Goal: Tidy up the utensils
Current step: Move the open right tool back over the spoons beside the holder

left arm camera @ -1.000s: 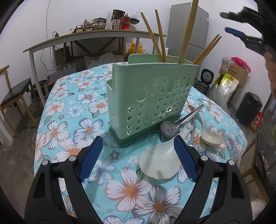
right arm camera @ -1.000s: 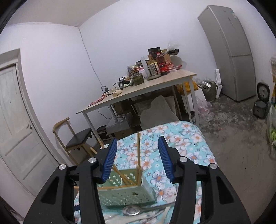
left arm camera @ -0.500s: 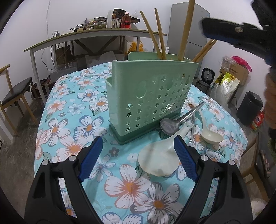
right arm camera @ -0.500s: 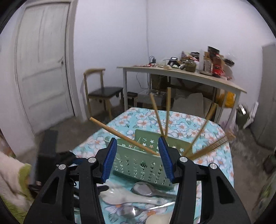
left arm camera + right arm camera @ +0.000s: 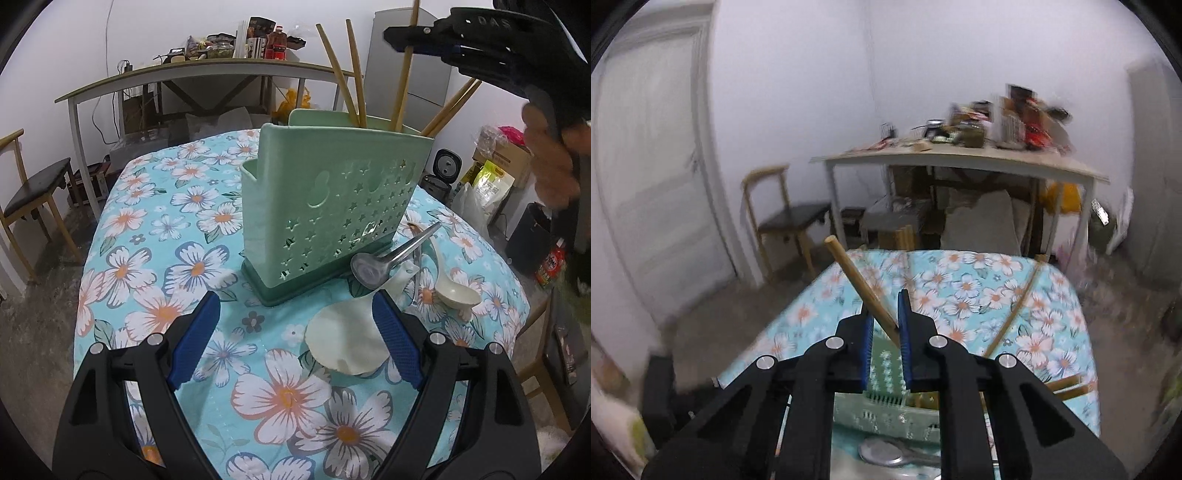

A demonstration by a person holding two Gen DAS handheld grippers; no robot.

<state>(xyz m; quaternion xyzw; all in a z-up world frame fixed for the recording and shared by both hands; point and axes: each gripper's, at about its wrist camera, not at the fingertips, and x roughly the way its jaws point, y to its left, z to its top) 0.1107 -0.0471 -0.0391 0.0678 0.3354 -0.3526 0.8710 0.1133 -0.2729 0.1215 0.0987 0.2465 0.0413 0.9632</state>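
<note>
Here the right tool (image 5: 886, 325) is closing on a slanted, round wooden chopstick (image 5: 862, 282) above the pale green perforated plastic utensil holder (image 5: 332, 206) mid-bench; grip it squarely and lift along its slant. The left tool (image 5: 291, 332) hangs wide and empty. Only its view shows the steel spoon (image 5: 391, 258) and white ladles beside the holder.

Cluttered side table (image 5: 207, 74), wooden chair (image 5: 26, 192), fridge (image 5: 424, 66).

Left gripper (image 5: 291, 332) hovers with jaws wide; right gripper (image 5: 886, 321) tilts down, jaws closing.
</note>
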